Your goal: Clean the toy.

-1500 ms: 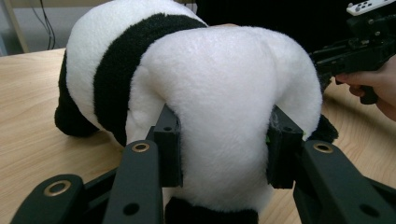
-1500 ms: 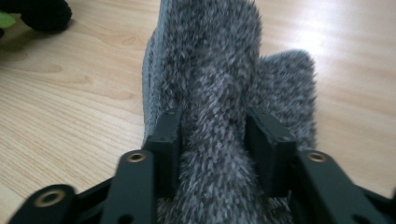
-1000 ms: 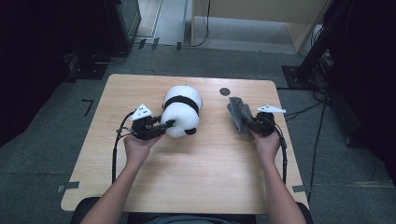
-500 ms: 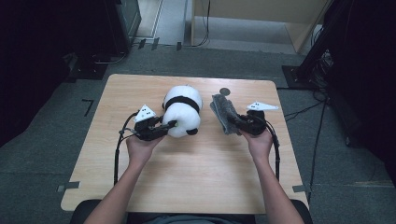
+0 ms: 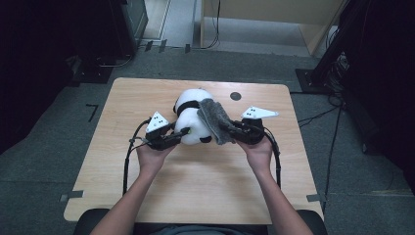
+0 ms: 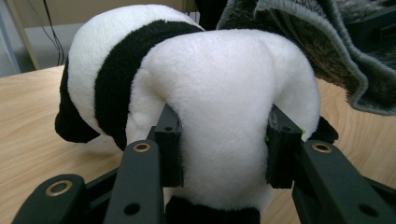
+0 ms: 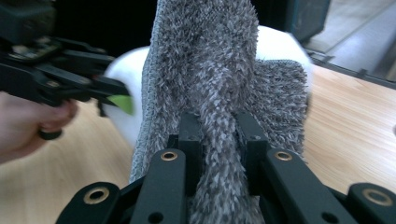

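Cloth-to-panda: grey cloth (image 5: 214,120) was draped against panda (image 5: 192,122) from its right; long axis ran toward right tool (image 5: 234,131).
Tools: right tool was clamped on cloth; left tool (image 5: 182,132) was pressed into panda's rump.

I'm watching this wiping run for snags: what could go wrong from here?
The left gripper squeezes only soft plush on the black-and-white stuffed panda, so a hard rub might twist the toy loose. The right gripper pinches one narrow fold of the grey shaggy cloth, which could slip out.
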`<state>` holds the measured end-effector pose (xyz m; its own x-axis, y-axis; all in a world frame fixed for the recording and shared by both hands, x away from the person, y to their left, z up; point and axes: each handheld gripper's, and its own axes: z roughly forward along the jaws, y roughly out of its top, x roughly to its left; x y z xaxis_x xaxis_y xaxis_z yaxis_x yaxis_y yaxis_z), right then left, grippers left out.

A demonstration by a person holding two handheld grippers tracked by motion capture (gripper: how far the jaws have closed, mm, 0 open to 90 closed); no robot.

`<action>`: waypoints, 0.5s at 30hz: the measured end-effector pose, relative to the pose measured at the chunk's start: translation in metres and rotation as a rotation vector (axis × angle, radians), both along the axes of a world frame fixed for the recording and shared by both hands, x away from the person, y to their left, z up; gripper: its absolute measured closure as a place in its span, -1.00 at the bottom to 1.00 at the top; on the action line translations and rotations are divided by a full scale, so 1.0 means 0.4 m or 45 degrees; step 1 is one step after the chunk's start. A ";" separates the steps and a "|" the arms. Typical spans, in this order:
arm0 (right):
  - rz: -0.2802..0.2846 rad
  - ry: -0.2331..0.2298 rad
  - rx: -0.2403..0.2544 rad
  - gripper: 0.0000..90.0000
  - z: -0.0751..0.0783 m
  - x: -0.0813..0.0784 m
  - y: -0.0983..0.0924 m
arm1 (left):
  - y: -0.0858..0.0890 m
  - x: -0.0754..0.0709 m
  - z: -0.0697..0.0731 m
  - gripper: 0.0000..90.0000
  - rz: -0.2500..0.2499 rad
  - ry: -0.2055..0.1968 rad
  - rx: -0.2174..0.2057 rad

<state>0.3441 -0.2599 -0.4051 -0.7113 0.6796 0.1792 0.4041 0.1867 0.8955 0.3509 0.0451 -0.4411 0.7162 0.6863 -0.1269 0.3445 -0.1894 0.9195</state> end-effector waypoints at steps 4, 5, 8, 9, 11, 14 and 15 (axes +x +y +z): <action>0.051 -0.025 0.007 0.71 0.014 -0.013 0.040 | -0.009 -0.006 0.002 0.29 -0.013 -0.005 -0.006; 0.059 -0.026 0.010 0.71 0.014 -0.015 0.047 | -0.013 -0.009 0.002 0.29 -0.015 -0.004 -0.011; 0.081 -0.035 -0.007 0.71 0.013 -0.023 0.073 | -0.015 -0.013 0.003 0.29 -0.005 -0.007 -0.012; 0.079 -0.040 -0.012 0.71 0.013 -0.025 0.077 | -0.015 -0.013 0.002 0.29 -0.003 -0.005 -0.016; 0.085 -0.046 -0.014 0.71 0.011 -0.027 0.086 | -0.014 -0.013 0.002 0.29 0.002 0.005 -0.027; 0.097 -0.045 -0.014 0.71 0.002 -0.033 0.100 | -0.016 -0.020 0.004 0.29 0.017 -0.011 -0.022; 0.097 -0.056 -0.023 0.71 0.000 -0.035 0.104 | -0.015 -0.021 0.006 0.29 0.021 -0.017 -0.020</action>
<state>0.3299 -0.2182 -0.4052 -0.7681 0.6259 0.1351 0.3484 0.2314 0.9083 0.3426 0.0389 -0.4389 0.7063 0.6962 -0.1282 0.3349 -0.1690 0.9270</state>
